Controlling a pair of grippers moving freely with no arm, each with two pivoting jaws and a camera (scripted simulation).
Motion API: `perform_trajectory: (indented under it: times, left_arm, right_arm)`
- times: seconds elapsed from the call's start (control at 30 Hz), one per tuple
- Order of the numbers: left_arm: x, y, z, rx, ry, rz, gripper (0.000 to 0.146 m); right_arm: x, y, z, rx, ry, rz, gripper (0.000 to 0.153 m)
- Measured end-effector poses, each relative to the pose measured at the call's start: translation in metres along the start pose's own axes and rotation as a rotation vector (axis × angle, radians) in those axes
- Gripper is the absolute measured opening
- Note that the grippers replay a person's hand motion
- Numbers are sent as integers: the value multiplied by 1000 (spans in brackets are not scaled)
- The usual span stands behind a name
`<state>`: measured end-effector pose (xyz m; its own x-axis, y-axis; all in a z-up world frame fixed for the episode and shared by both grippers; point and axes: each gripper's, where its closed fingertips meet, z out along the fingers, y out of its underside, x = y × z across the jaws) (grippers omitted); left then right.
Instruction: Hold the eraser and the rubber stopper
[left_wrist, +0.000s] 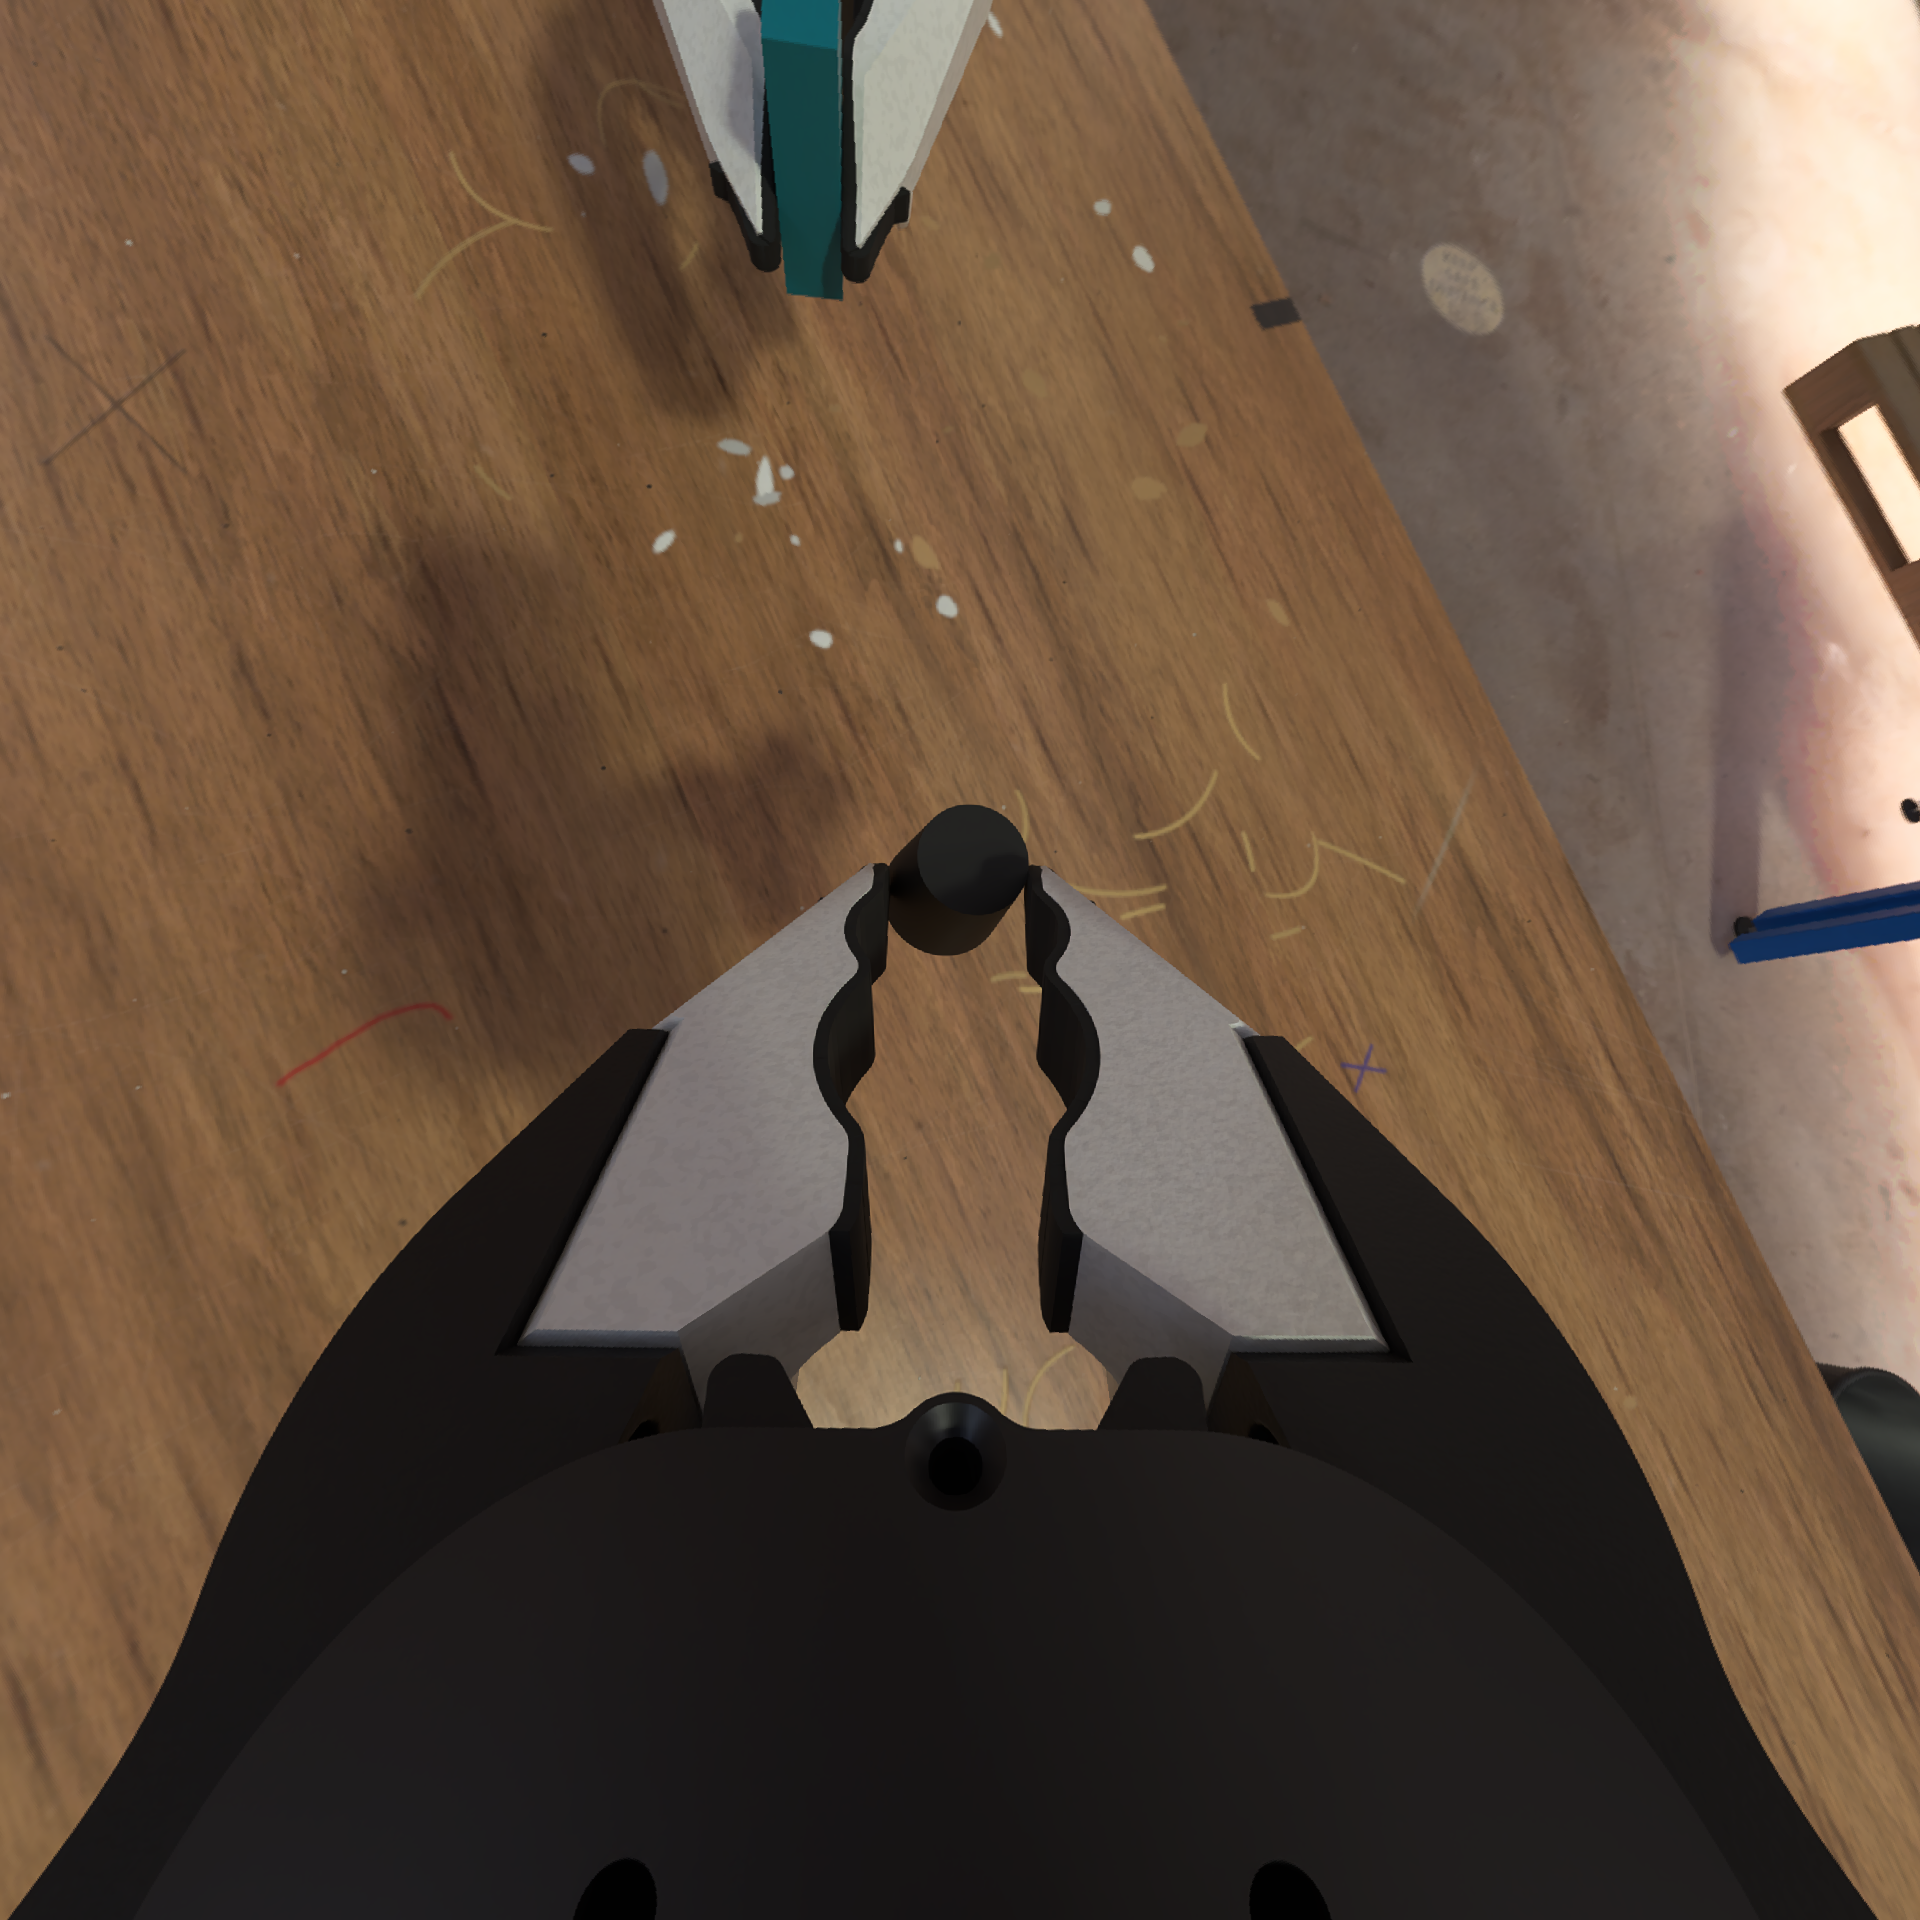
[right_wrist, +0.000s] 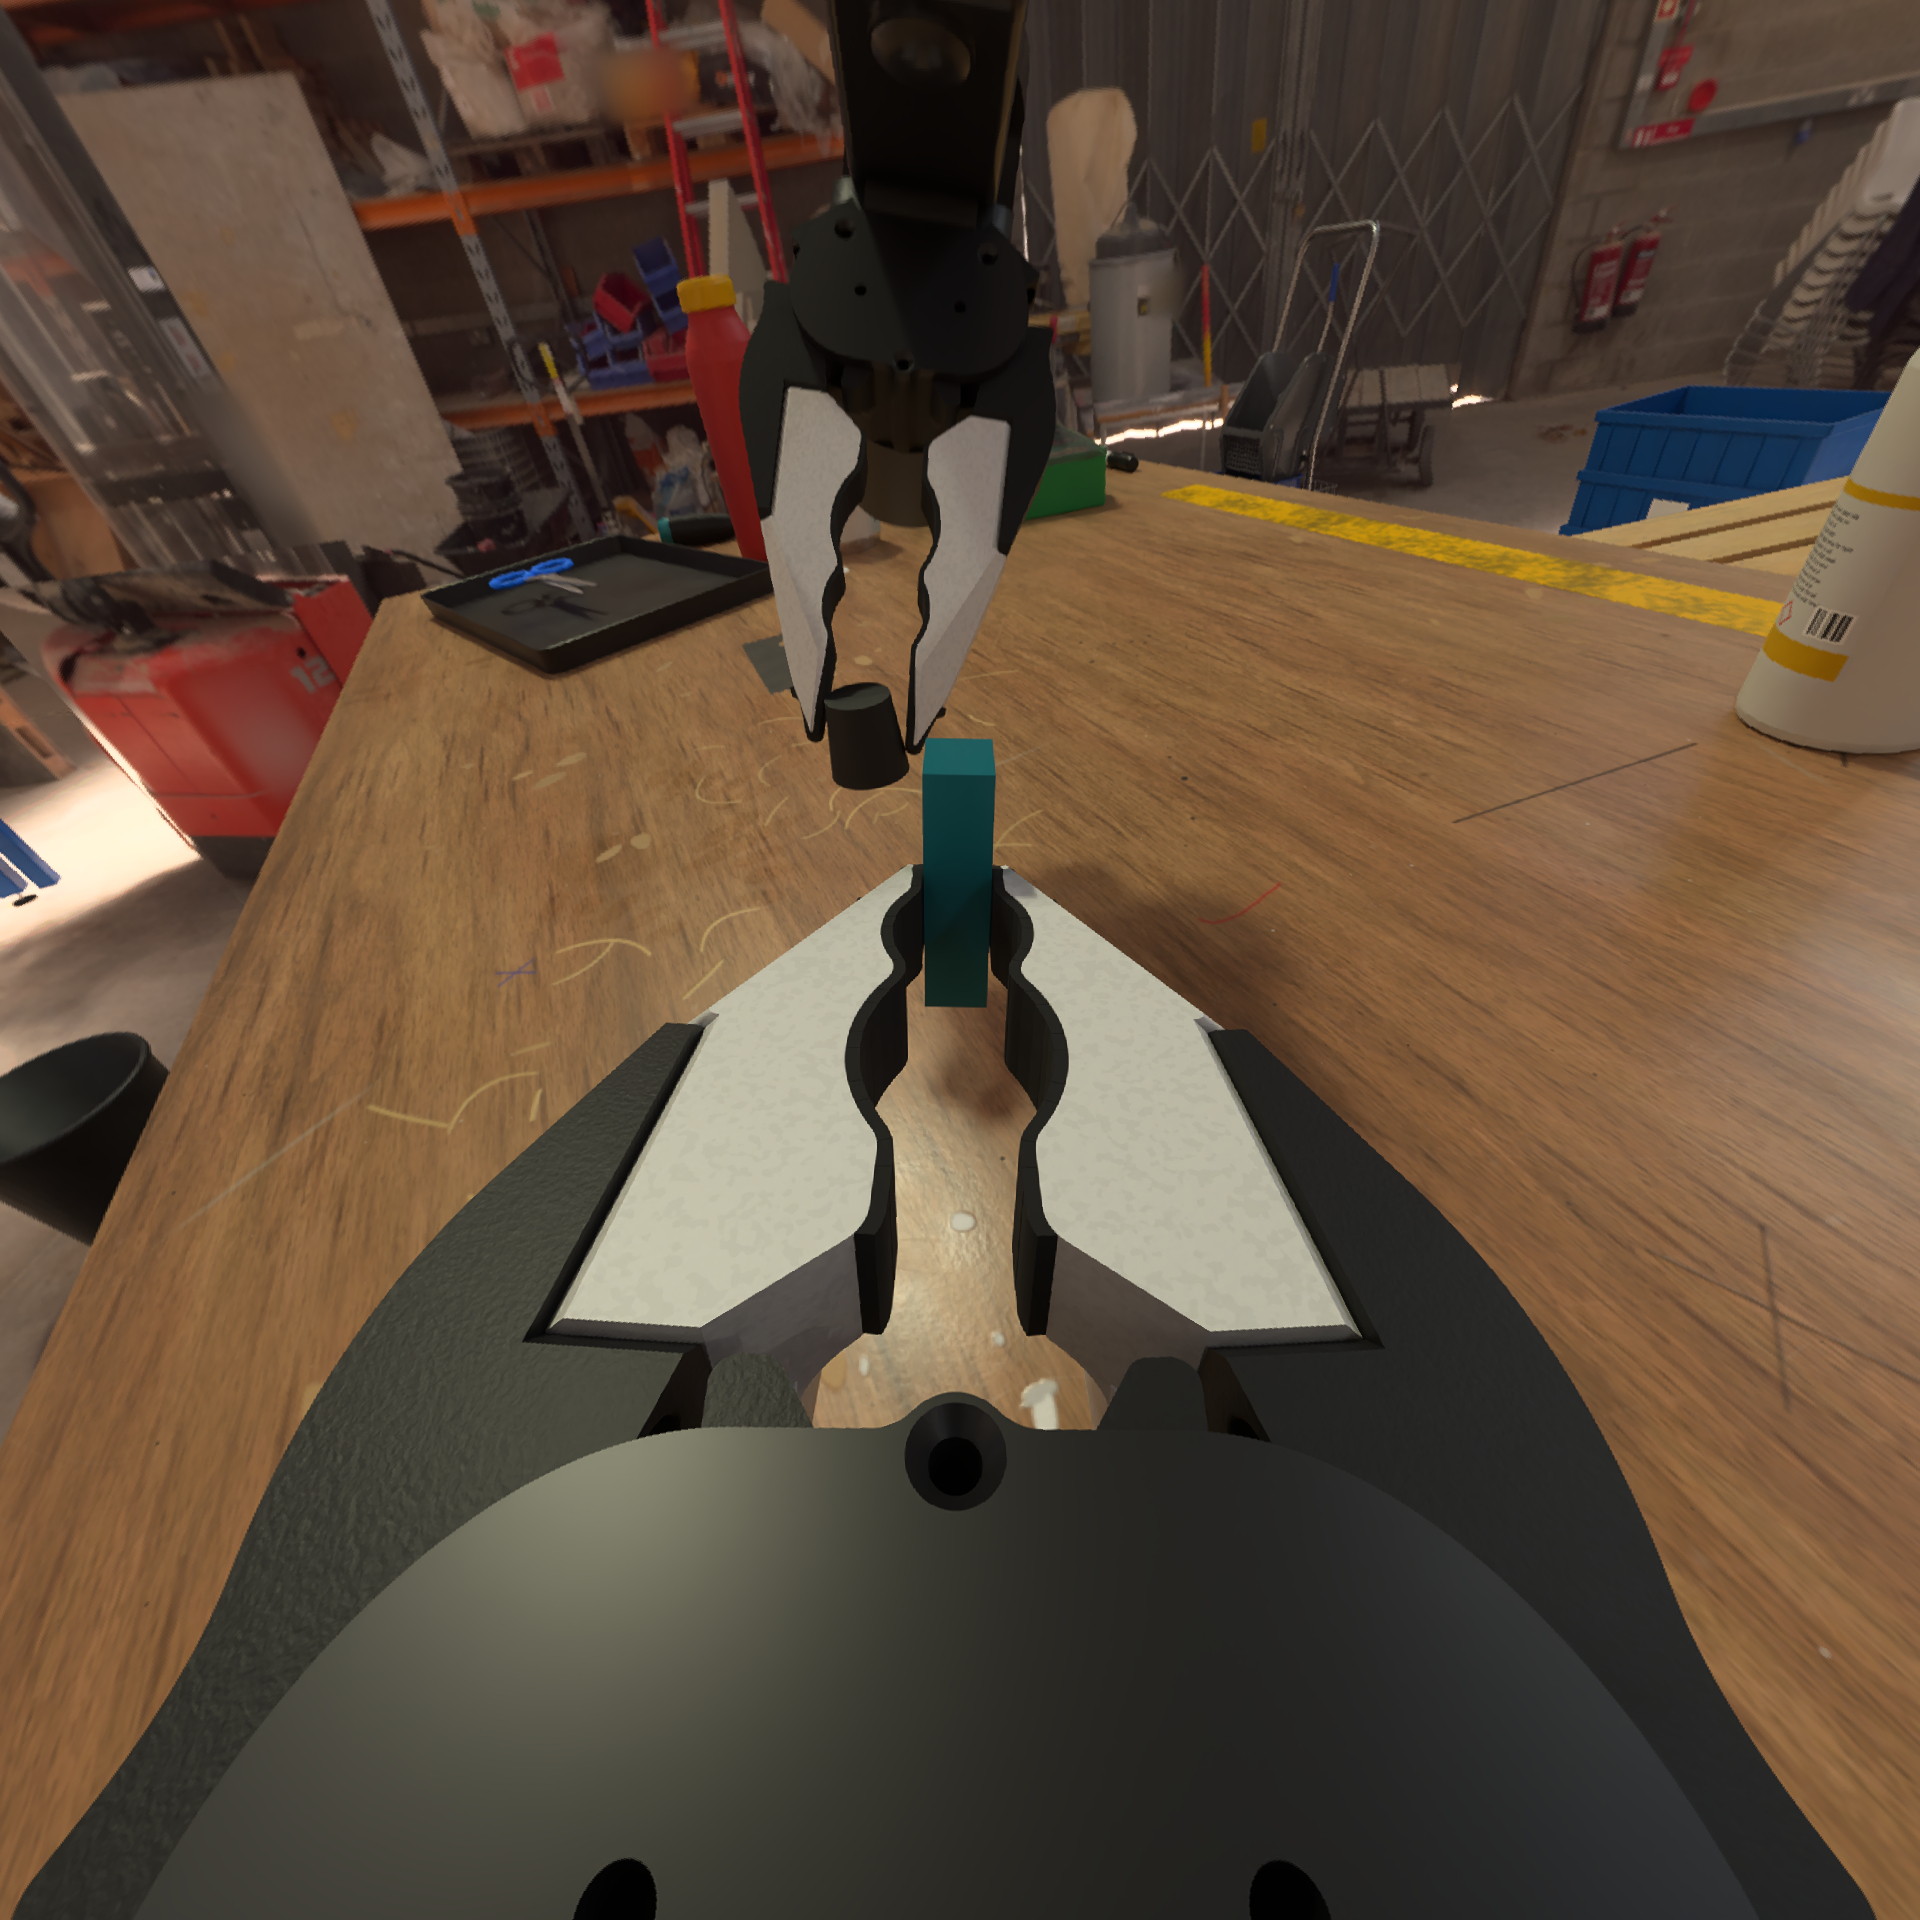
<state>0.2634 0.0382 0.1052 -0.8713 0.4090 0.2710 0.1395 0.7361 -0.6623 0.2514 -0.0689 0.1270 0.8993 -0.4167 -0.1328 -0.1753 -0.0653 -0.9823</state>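
The left gripper (left_wrist: 958, 883) is clamped on the black rubber stopper (left_wrist: 961, 878), which sits pinched at the very fingertips, its flat end facing the camera. Seen from the right wrist view, the stopper hangs clear above the wooden workbench (right_wrist: 1351, 935) with its narrow end down. The right gripper (right_wrist: 958, 883) is closed on the teal eraser (right_wrist: 956, 873), a slim block standing on end between the tips and poking out above them. The two held things hang near each other over the middle of the bench, apart and not touching. By the look of it, both grasps are made and both things seem lifted, so what is left is only to keep them steady; the stopper's grip looks shallow and may slip

Farther back a black tray (right_wrist: 597, 608) holds blue-handled scissors (right_wrist: 532, 575) and a darker pair I cannot make out. A blue crate (right_wrist: 1714, 447) stands beyond the bench; its contents are hidden
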Motion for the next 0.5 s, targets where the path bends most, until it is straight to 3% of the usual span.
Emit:
perform_trajectory:
  times: [0.33,0.5]
  left_arm:
    - [4,9,6,-54,13,2,26]
    - [5,15,9,-108,14,4,26]
  right_arm:
    - [-2,6,4,-40,3,-39,11]
    - [-1,12,7,-62,-18,22,11]
